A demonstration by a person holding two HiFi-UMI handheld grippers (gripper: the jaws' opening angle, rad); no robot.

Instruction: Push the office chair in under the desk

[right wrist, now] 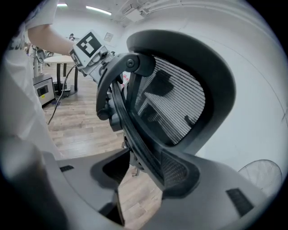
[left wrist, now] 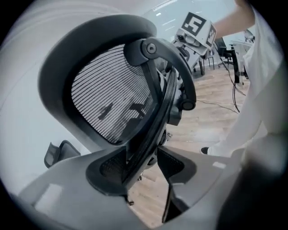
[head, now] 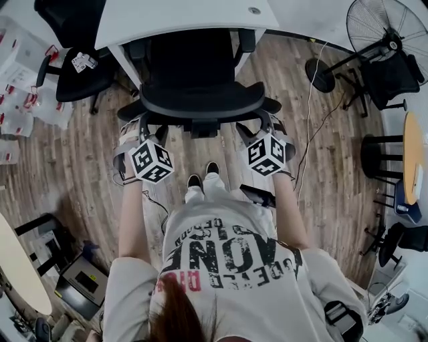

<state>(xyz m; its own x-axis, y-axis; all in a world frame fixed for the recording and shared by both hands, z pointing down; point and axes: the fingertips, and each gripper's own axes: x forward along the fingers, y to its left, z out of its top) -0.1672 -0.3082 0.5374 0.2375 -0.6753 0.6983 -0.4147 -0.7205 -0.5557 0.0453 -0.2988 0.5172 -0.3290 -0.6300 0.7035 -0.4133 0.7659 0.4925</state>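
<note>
We are standing behind the office chair [head: 194, 87], whose seat is sitting partly under the desk's [head: 180, 17] near edge. The left claw [left wrist: 144, 164] and right claw [right wrist: 146, 170] are spread astride the backrest frame [left wrist: 155, 103], not pinching it, likely for an even, straight shove.

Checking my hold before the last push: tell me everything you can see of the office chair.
The office chair is black and stands upright on the wooden floor, with a mesh backrest in a curved frame and armrests. Its seat sits partly under the white desk. The backrest's rim stands between the open jaws of the left gripper and the right gripper.
</note>
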